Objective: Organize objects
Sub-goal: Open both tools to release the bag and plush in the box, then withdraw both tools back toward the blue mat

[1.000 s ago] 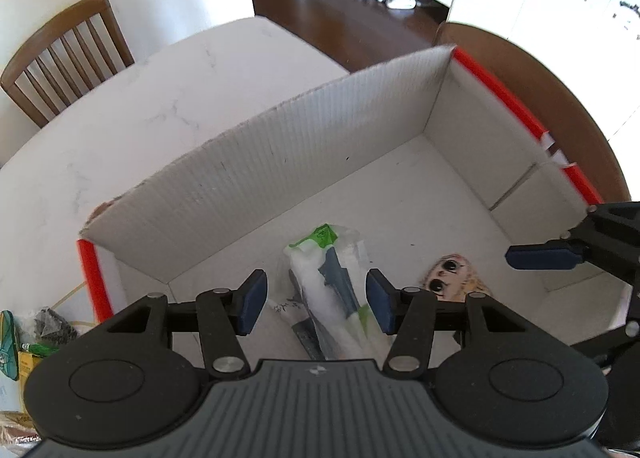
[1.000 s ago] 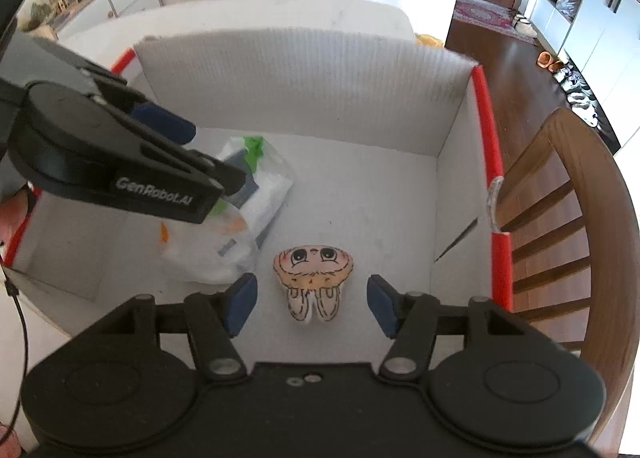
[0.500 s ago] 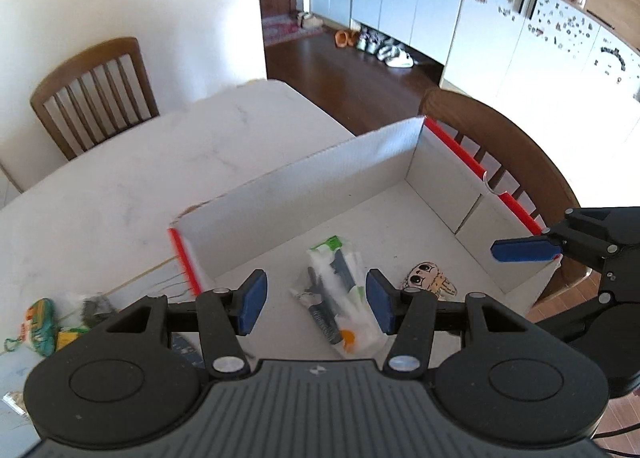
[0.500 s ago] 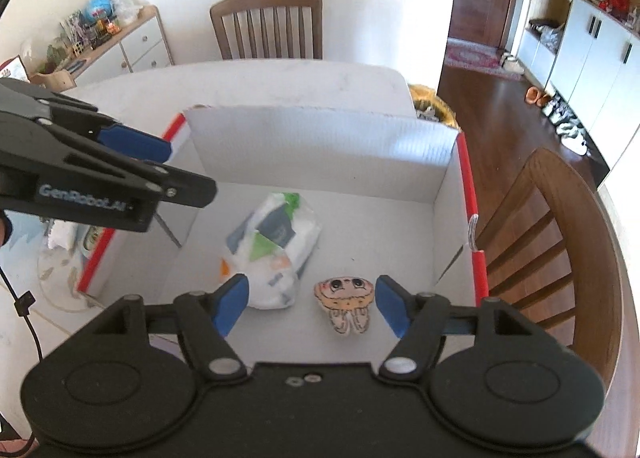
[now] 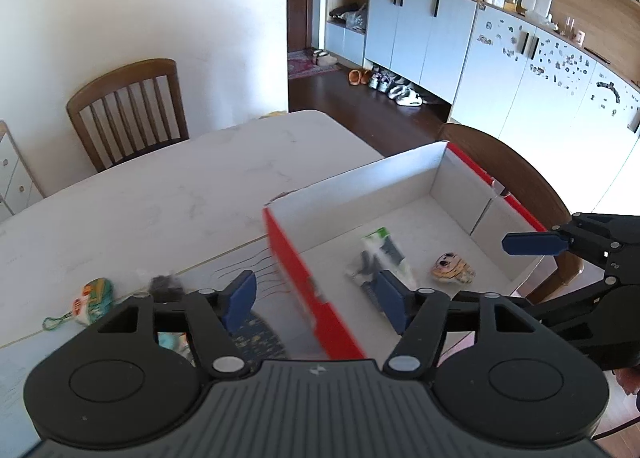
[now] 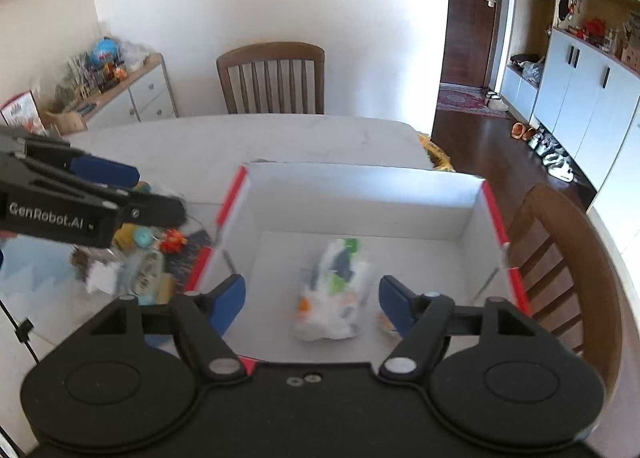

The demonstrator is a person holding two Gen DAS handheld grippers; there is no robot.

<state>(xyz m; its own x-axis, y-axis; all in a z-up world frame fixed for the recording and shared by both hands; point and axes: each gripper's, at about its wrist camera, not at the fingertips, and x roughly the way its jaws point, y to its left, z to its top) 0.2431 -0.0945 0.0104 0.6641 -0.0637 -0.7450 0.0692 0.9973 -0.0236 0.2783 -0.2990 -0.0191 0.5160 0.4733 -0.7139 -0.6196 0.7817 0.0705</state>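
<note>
A white cardboard box with red edges (image 5: 360, 190) (image 6: 360, 194) stands on the white table. In it lie a clear plastic bag of small items (image 5: 382, 254) (image 6: 336, 290) and a small cartoon face toy (image 5: 452, 267). My left gripper (image 5: 314, 304) is open and empty, raised above the box's left wall. My right gripper (image 6: 312, 300) is open and empty, raised above the box's near side. Loose small items (image 6: 136, 258) lie left of the box, among them a colourful pouch (image 5: 94, 300).
Wooden chairs stand at the table's far side (image 5: 128, 106) (image 6: 272, 76) and right of the box (image 6: 568, 266). A dark patterned mat (image 5: 256, 338) lies left of the box. Cabinets (image 5: 480, 58) line the far wall.
Both grippers have risen and drawn back from inside the box, the left one also moving left. The bag and toy stay in the box. Both grippers stay open.
</note>
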